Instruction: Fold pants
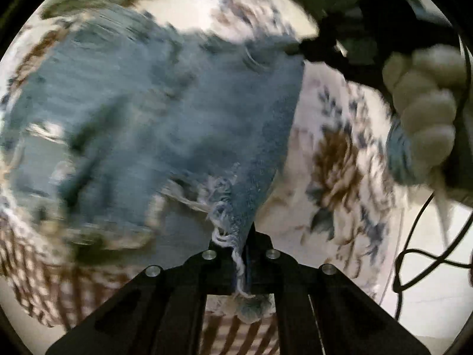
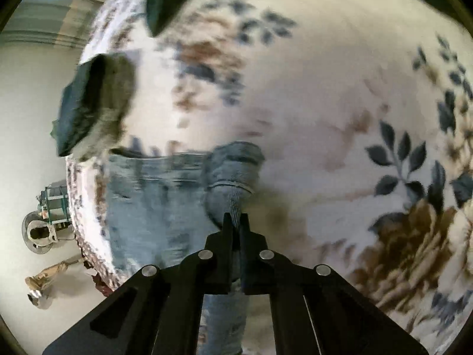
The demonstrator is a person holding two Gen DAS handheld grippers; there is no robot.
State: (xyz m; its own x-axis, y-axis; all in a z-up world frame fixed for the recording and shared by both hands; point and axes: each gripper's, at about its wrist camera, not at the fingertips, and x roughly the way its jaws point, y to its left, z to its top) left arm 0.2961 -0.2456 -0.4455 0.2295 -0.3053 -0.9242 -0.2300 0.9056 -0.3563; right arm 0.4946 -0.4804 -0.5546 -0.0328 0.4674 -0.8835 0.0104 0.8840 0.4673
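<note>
The pants are faded blue jeans (image 1: 153,112) with a frayed hem, spread over a floral bedspread (image 1: 334,159). My left gripper (image 1: 246,236) is shut on the frayed hem corner and lifts it off the bed. In the left wrist view my right gripper (image 1: 313,48) shows at the upper right, held by a white-gloved hand (image 1: 425,100), pinching the far edge of the jeans. In the right wrist view my right gripper (image 2: 235,222) is shut on a bunched fold of the jeans (image 2: 153,201), which trail down to the left.
The floral bedspread (image 2: 325,94) fills most of the right wrist view. Dark green folded garments (image 2: 91,103) lie near the bed's edge. Beyond that edge are a pale floor and small objects (image 2: 44,230). A black cable (image 1: 414,254) hangs at right.
</note>
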